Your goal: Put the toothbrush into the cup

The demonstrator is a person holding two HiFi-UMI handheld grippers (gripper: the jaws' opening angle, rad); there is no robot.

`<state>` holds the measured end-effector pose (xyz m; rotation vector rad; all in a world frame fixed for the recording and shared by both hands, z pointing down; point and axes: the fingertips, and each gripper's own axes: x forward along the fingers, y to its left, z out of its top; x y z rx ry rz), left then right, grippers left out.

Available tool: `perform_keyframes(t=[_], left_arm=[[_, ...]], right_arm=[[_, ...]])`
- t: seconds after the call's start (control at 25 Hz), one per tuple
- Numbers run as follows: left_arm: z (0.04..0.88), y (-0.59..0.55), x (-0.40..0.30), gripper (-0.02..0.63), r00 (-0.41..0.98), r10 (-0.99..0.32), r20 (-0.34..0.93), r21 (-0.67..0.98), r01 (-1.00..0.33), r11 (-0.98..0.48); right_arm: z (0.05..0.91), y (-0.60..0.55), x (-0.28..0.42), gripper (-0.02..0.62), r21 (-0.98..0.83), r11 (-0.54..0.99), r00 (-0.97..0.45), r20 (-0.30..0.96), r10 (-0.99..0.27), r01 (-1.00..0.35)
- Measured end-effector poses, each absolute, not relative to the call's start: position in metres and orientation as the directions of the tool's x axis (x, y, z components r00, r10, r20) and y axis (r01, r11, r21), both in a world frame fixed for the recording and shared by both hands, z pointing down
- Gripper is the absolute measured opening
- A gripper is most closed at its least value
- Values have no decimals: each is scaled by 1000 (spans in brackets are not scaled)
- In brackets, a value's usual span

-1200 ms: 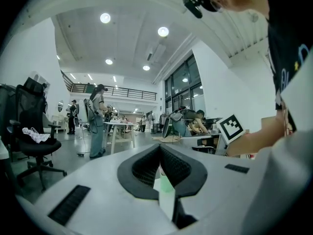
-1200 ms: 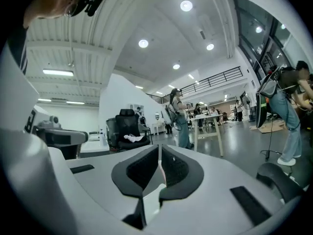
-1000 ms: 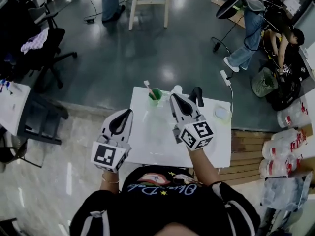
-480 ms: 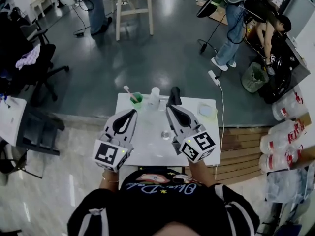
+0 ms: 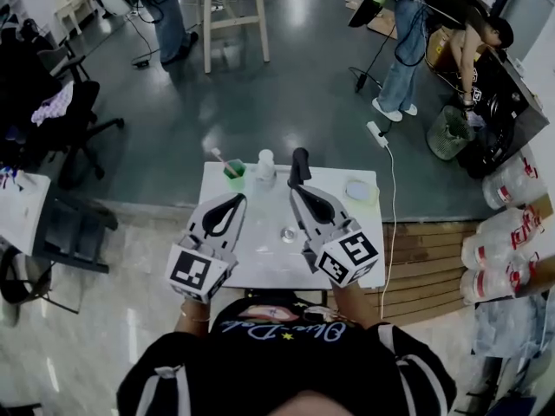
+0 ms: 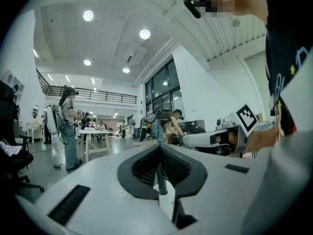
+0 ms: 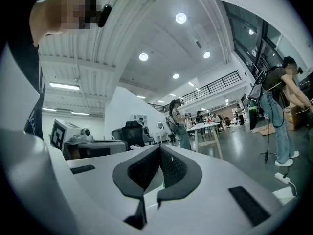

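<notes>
With the slim pale toothbrush standing in the small green cup at the white table's far left corner, and the left gripper and right gripper clenched empty, the task looks finished, calling only for withdrawal.

Nothing in these views can be read with certainty. The nearest thing to text is a line of pale script lettering across the person's black shirt. It is too blurred to spell out.

The left marker cube, on the left gripper, shows a black-and-white square code pattern. The right marker cube, on the right gripper, shows another. Neither has letters or digits. Each cube also appears in the other gripper's view, again as pattern only.

The clear bottles on the floor at the right have red labels, but their print is too small to make out.
</notes>
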<state>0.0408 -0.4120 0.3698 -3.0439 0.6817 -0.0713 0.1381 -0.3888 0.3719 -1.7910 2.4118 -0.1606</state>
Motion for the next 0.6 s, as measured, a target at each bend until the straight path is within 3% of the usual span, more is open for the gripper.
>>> perform_keyframes(t=[0.6], left_arm=[[373, -411, 27, 0, 895, -444, 54, -31, -443, -896]], right_arm=[[378, -388, 128, 0, -177, 288, -287, -32, -957, -941]])
